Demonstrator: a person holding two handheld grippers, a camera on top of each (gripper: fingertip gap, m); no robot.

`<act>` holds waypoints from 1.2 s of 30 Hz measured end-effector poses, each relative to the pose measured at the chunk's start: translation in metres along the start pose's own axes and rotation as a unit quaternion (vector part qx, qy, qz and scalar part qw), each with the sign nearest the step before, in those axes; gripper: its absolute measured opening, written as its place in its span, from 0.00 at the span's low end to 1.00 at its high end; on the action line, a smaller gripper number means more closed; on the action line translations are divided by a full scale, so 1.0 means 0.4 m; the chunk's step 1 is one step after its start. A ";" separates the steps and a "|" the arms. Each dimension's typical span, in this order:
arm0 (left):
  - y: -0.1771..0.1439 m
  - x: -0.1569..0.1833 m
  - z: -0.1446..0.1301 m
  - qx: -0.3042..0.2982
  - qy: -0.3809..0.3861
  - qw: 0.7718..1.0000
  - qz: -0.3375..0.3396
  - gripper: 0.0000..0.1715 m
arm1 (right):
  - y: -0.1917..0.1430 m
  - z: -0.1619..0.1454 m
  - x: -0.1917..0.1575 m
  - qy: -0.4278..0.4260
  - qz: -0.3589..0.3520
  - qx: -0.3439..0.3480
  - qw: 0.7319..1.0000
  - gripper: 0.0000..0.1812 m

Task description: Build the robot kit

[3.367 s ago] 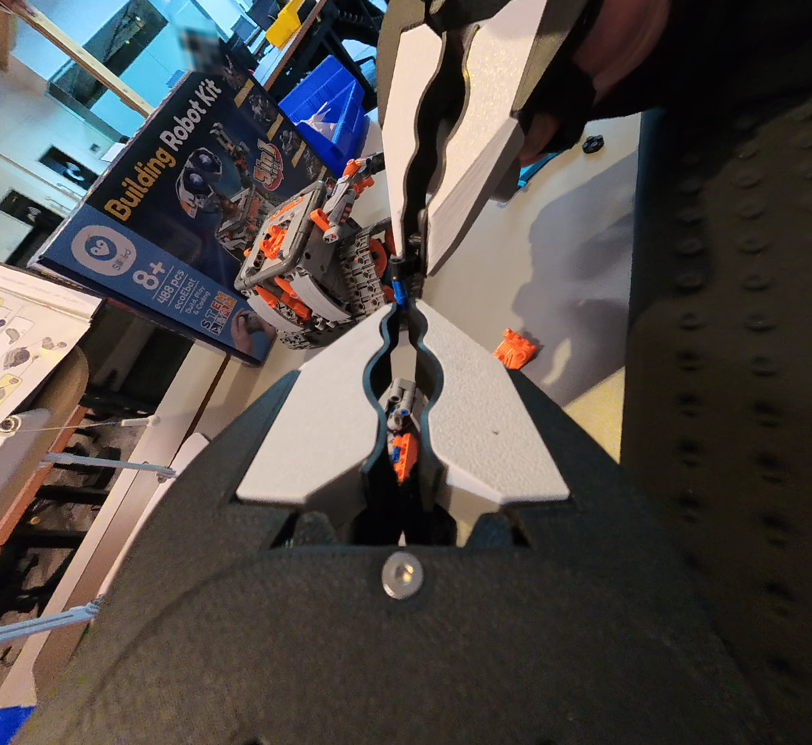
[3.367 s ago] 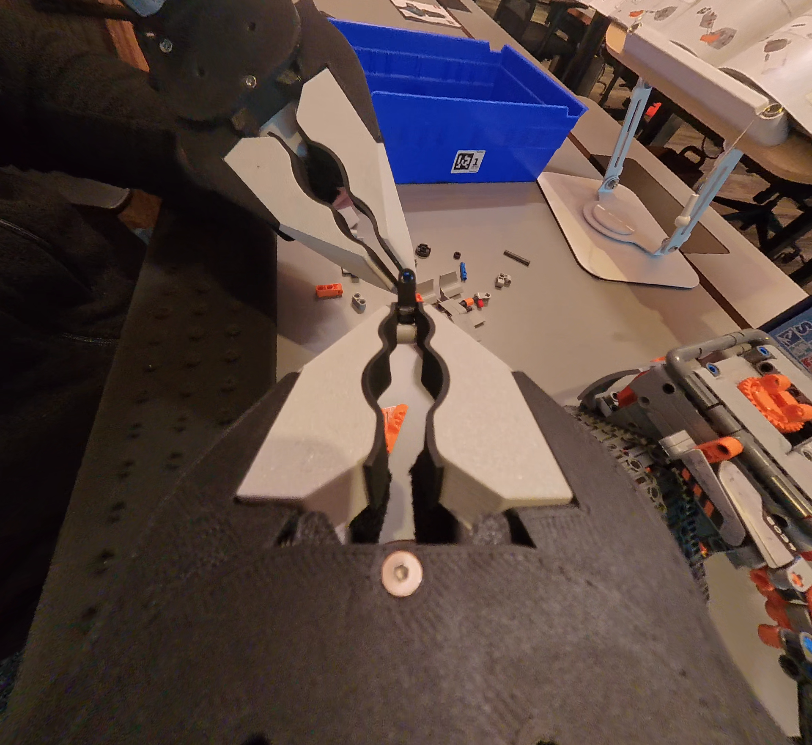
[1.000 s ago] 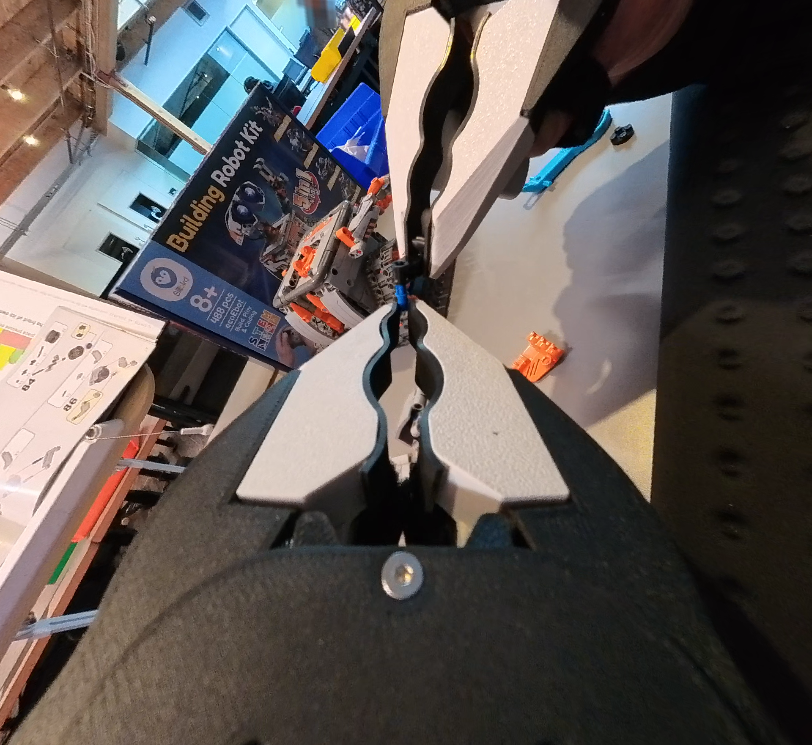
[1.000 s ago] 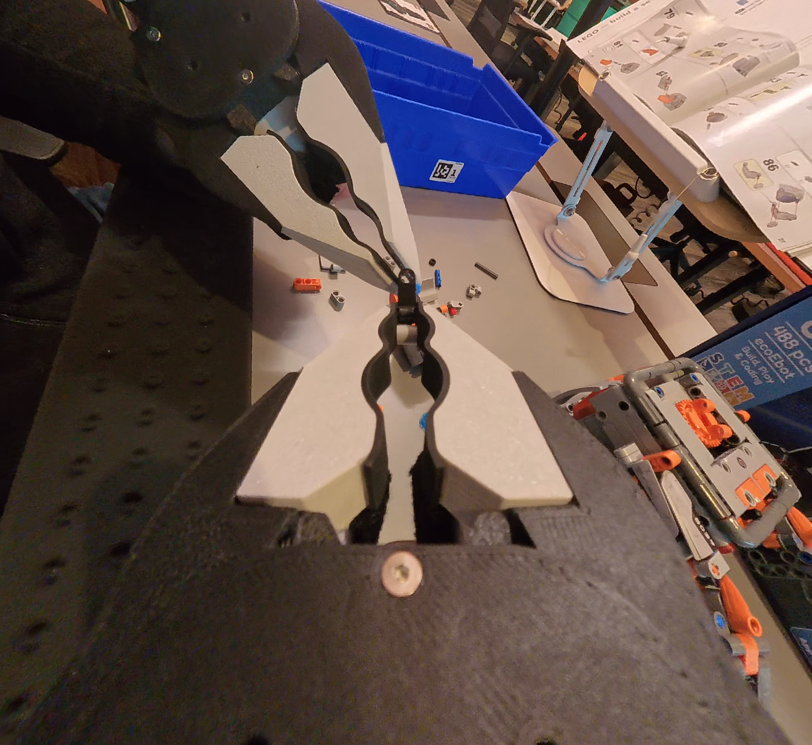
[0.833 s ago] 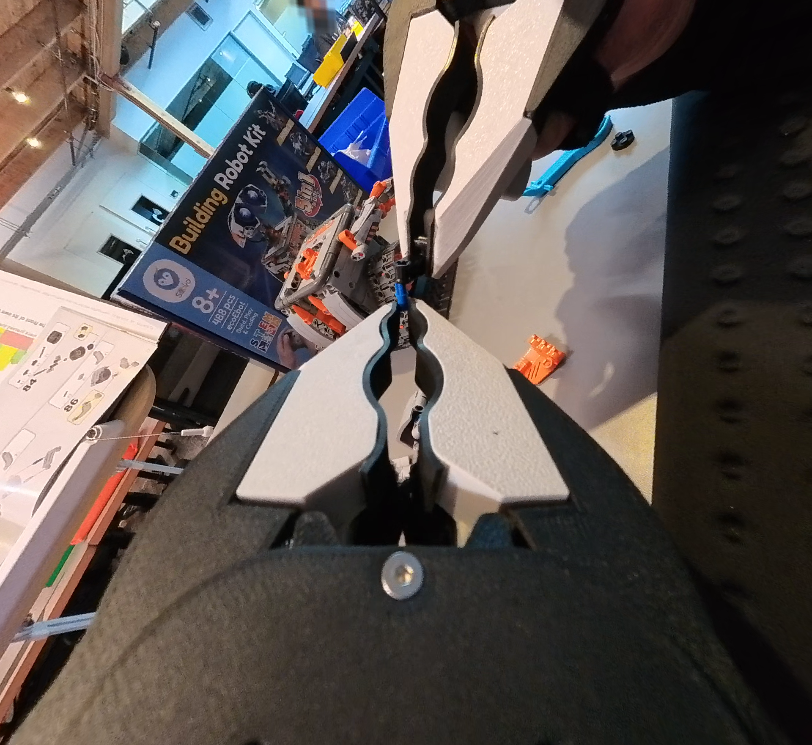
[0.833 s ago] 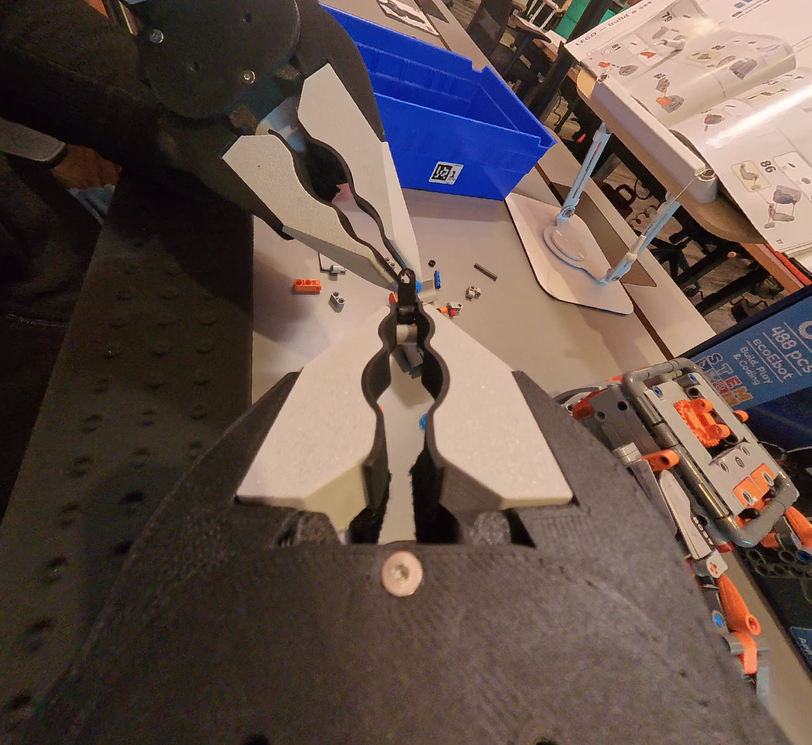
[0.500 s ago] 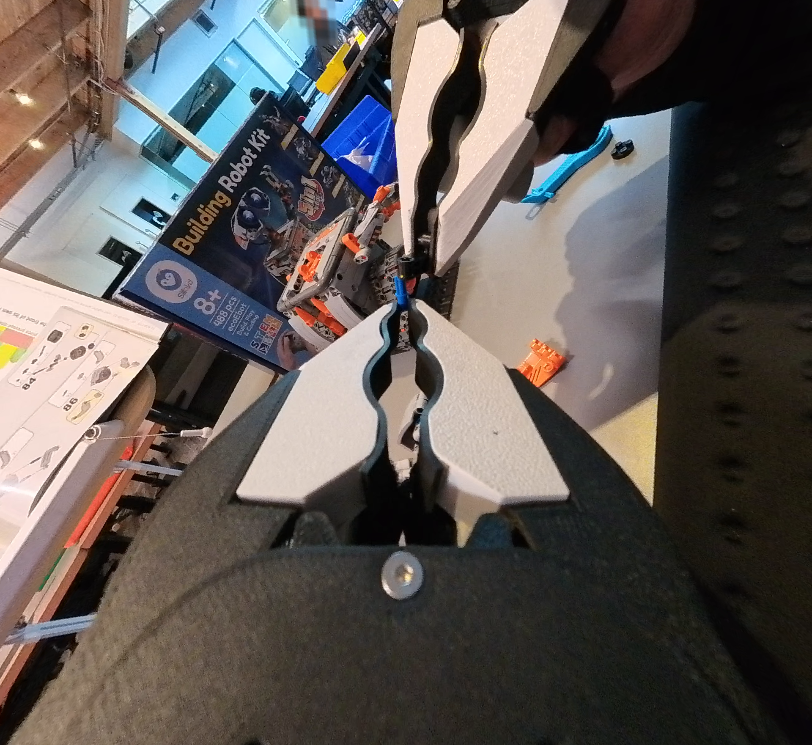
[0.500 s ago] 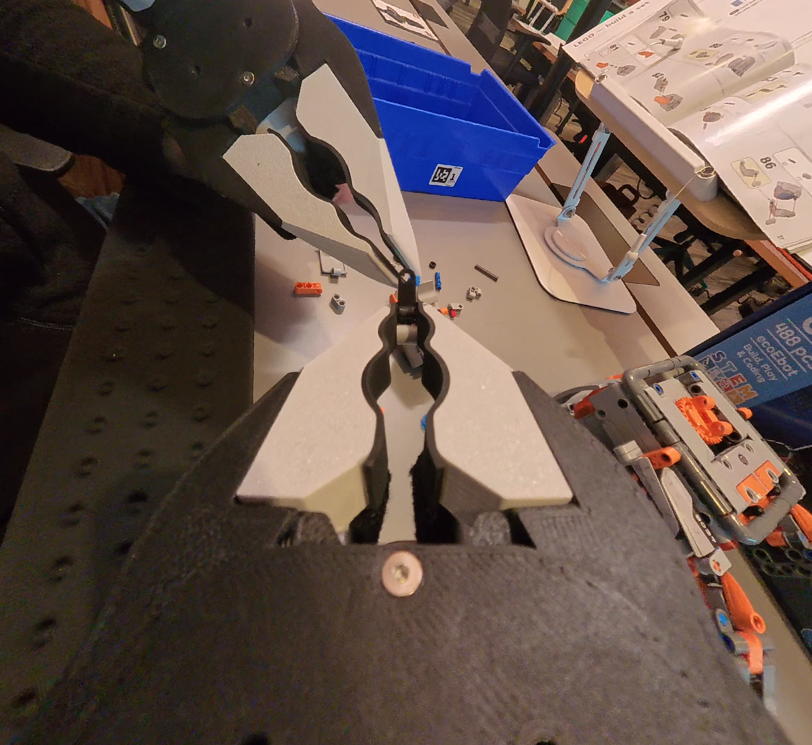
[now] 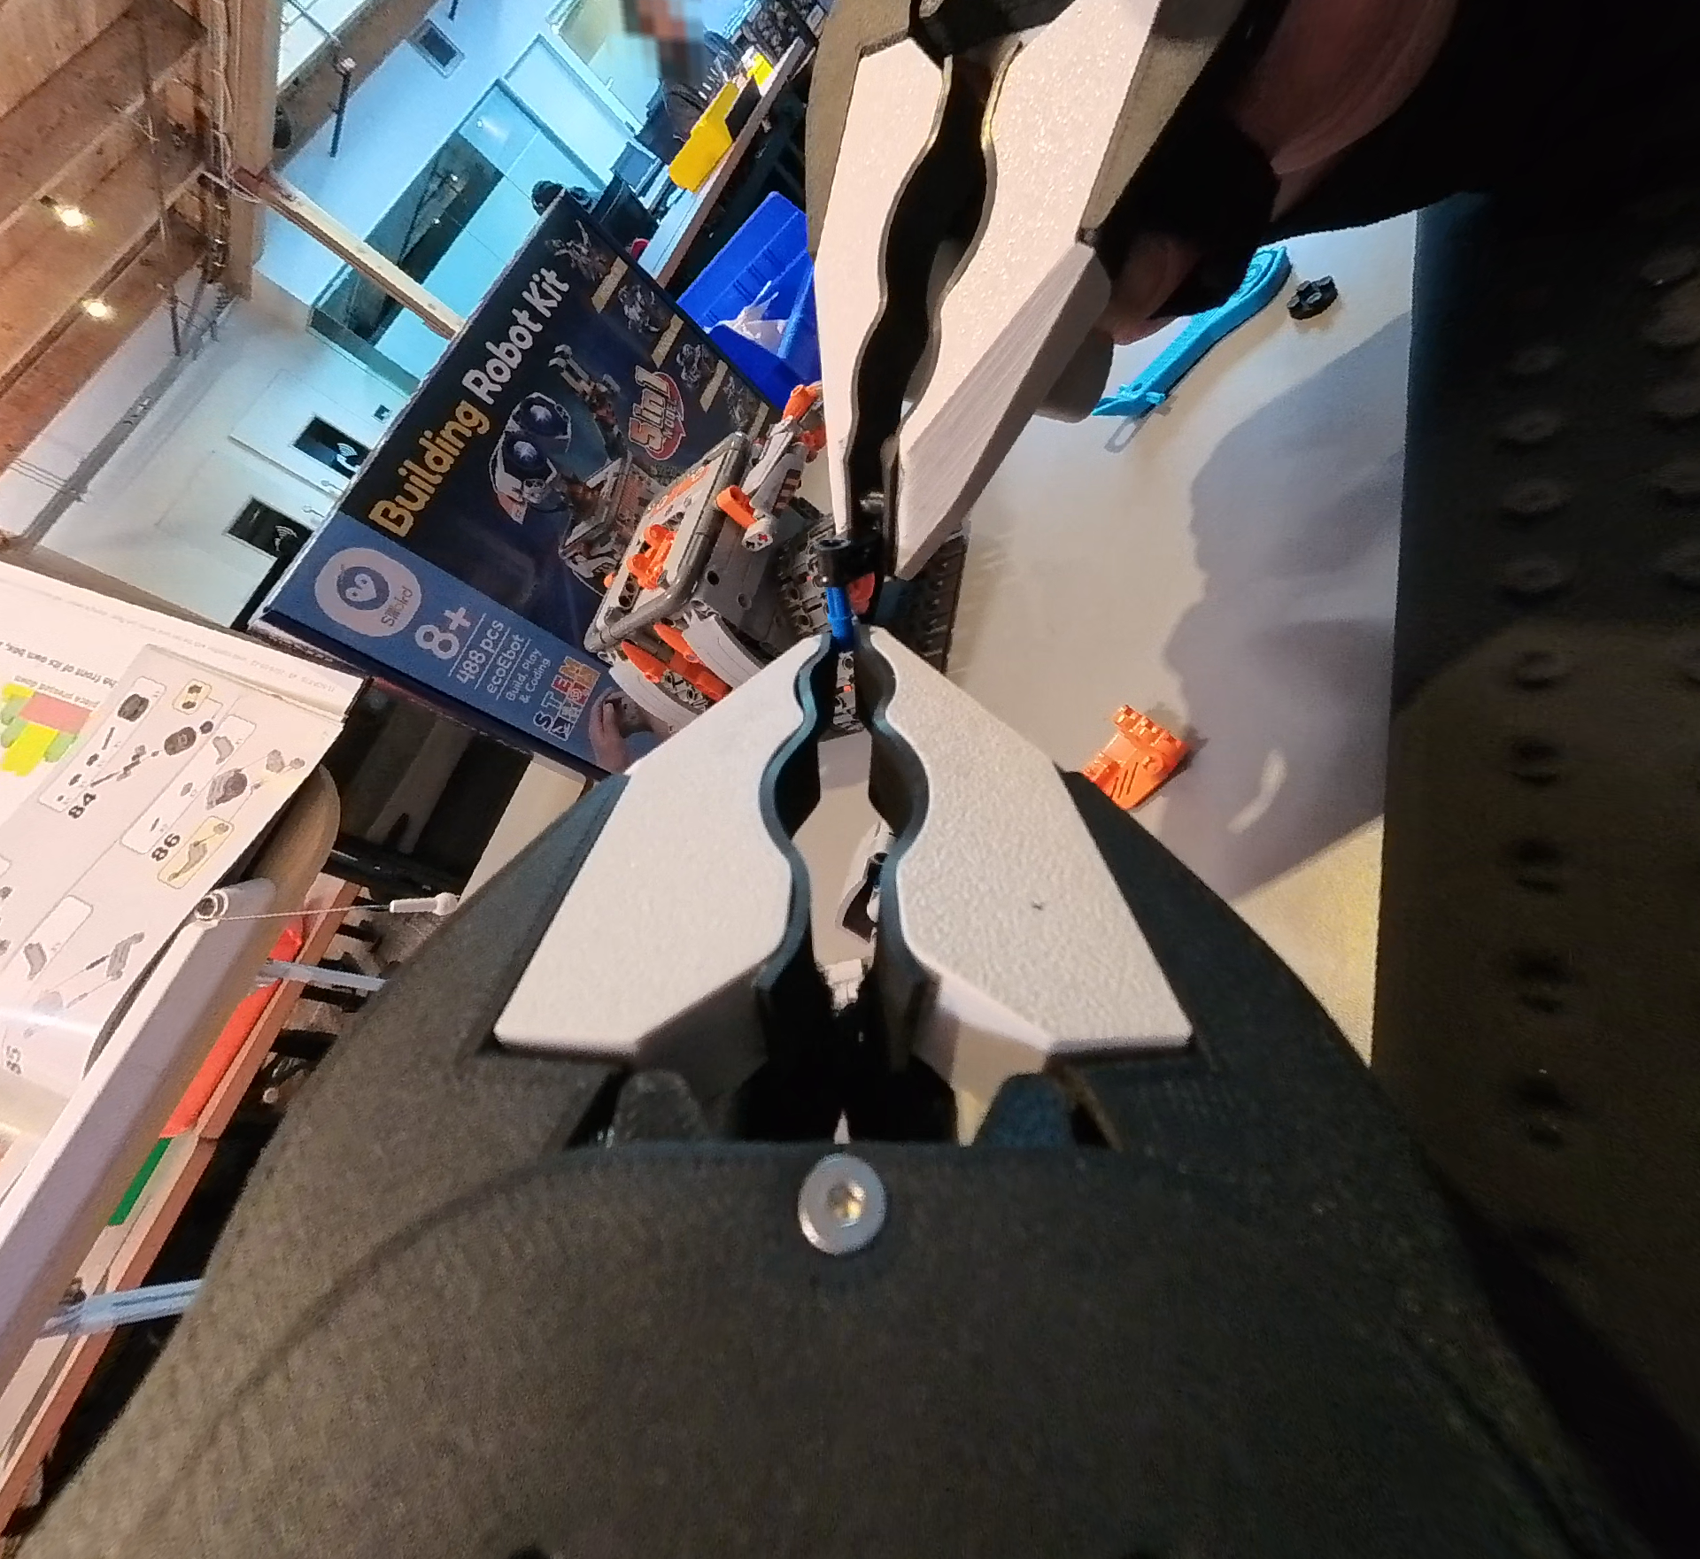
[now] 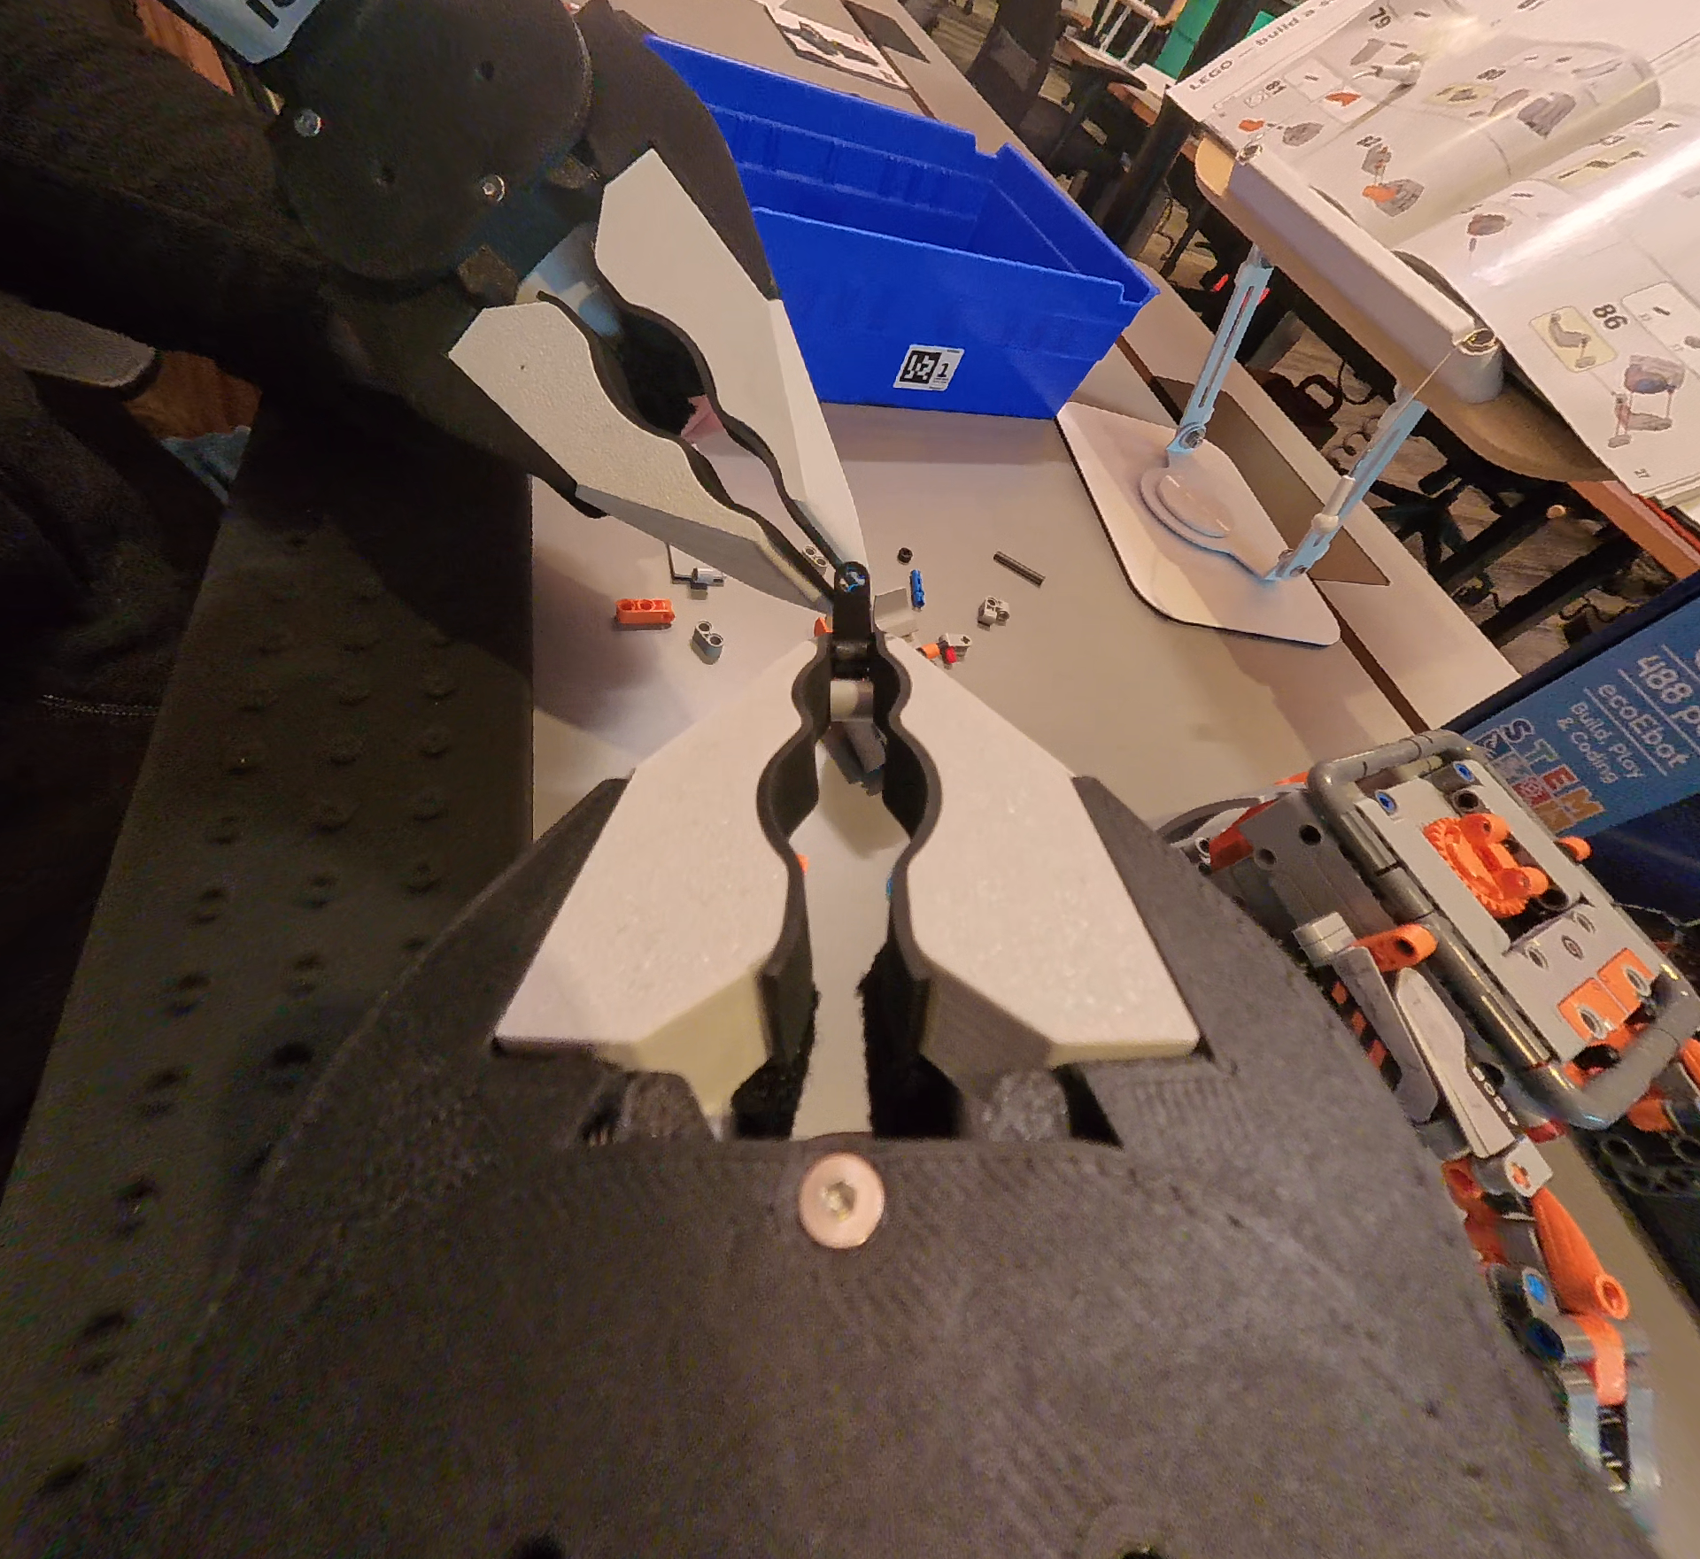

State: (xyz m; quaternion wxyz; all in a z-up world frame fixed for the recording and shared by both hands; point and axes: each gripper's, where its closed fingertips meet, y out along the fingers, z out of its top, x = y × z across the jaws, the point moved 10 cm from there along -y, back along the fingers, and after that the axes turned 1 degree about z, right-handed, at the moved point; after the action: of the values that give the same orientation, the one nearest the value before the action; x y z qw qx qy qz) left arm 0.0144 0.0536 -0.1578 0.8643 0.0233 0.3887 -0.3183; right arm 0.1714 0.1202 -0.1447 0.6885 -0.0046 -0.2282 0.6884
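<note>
My left gripper [image 9: 846, 648] is shut on a small blue pin [image 9: 839, 609] at its tips. My right gripper [image 10: 851, 641] is shut on a small black connector piece [image 10: 848, 609]. The two grippers meet tip to tip above the grey table [image 10: 1058, 687]. The blue pin's end sits in the hole of the black piece [image 9: 842, 560]. In the left wrist view the right gripper [image 9: 865, 535] comes down from above. In the right wrist view the left gripper [image 10: 828, 572] comes in from the upper left.
A grey and orange robot model [image 10: 1472, 917] stands by a dark blue kit box [image 9: 515, 457]. A blue bin [image 10: 920, 255], a booklet stand [image 10: 1196, 521] and loose small pieces [image 10: 644, 612] lie beyond. An orange piece [image 9: 1136, 765] and a light blue tool [image 9: 1196, 337] lie near a black mat [image 10: 276, 779]. Less than 4 cm separates the two grippers' tips.
Both grippers stay shut and tip to tip. The pair has shifted and tilted slightly over the table, so the box and the model sit differently in view.
</note>
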 end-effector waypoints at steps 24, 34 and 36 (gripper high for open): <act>-0.001 0.005 0.007 -0.007 0.017 1.000 0.020 0.00 | -0.001 -0.001 0.001 0.008 0.002 0.012 1.000 0.03; -0.003 0.004 0.009 -0.013 0.018 0.999 0.028 0.00 | -0.001 -0.006 0.011 0.037 0.008 0.021 0.999 0.03; -0.003 0.003 0.010 -0.014 0.017 0.999 0.028 0.00 | -0.001 -0.008 0.014 0.048 0.014 0.025 0.998 0.03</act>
State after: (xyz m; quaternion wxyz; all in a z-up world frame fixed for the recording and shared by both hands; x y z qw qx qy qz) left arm 0.0170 0.0508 -0.1557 0.8664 0.0279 0.4070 -0.2879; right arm 0.1724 0.1265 -0.1457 0.6885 -0.0239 -0.1779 0.7026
